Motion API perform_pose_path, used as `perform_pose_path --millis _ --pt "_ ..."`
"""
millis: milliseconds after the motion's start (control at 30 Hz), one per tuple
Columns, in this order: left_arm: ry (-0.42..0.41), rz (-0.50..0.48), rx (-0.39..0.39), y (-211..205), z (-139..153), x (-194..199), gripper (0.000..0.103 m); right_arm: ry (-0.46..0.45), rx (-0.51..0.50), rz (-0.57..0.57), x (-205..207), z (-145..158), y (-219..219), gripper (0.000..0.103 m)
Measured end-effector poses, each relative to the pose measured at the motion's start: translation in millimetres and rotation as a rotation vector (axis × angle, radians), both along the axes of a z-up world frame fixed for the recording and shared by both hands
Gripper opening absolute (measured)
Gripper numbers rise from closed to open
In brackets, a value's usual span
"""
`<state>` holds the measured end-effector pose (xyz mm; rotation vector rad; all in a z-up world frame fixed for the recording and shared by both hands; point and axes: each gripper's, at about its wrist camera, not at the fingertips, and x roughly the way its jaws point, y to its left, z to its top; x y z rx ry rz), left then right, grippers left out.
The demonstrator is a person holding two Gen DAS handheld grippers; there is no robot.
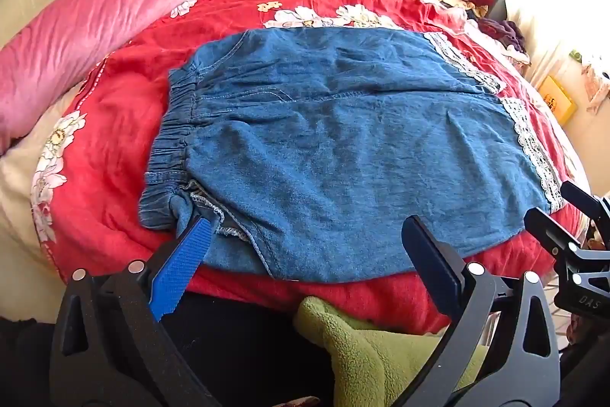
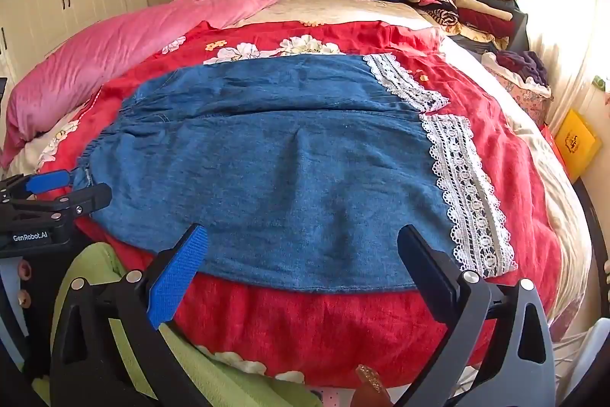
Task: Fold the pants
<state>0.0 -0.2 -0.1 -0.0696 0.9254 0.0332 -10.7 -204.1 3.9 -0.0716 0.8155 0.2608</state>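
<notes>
"GenRobot.AI" is printed on the left gripper [image 2: 72,184]; both it and the right gripper [image 2: 305,248] are spread; denim pants [image 2: 274,163] lie crosswise, waistband left, lace hems right

Green fleece [image 1: 366,349] cut off by bottom edge; bed [image 2: 553,201] foot hidden.

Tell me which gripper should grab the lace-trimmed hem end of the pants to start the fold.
Probably the right gripper. It hovers open over the near edge of the denim pants, close to the lace hem. The left gripper, also open, sits by the elastic waistband.
</notes>
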Motion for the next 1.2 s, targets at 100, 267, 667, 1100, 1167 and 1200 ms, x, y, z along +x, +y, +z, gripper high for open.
perform_pose_path --millis 100,267,667,1100,1167,1200 --pt "0.003 0.000 0.000 -0.3 -0.5 0.4 0.094 0.004 -0.002 0.002 -0.2 0.2 1.2 0.099" --pt "0.004 0.001 -0.003 0.2 0.1 1.3 0.094 0.003 0.006 0.003 -1.0 0.9 -0.6 0.099" --pt "-0.001 0.002 0.004 2.6 3.1 -2.6 0.094 -0.003 0.005 0.002 -1.5 1.7 -1.4 0.099" --pt "0.001 0.005 0.012 4.6 1.3 -1.0 0.094 -0.002 0.010 -0.004 -2.9 3.0 -0.5 0.099" --pt "0.000 0.006 0.011 5.9 2.0 0.9 0.094 -0.002 0.010 -0.004 -3.1 3.5 -0.3 0.099" --pt "0.001 0.007 0.012 6.2 2.0 1.2 0.094 -0.004 0.010 -0.005 -3.5 3.8 -0.3 0.099"
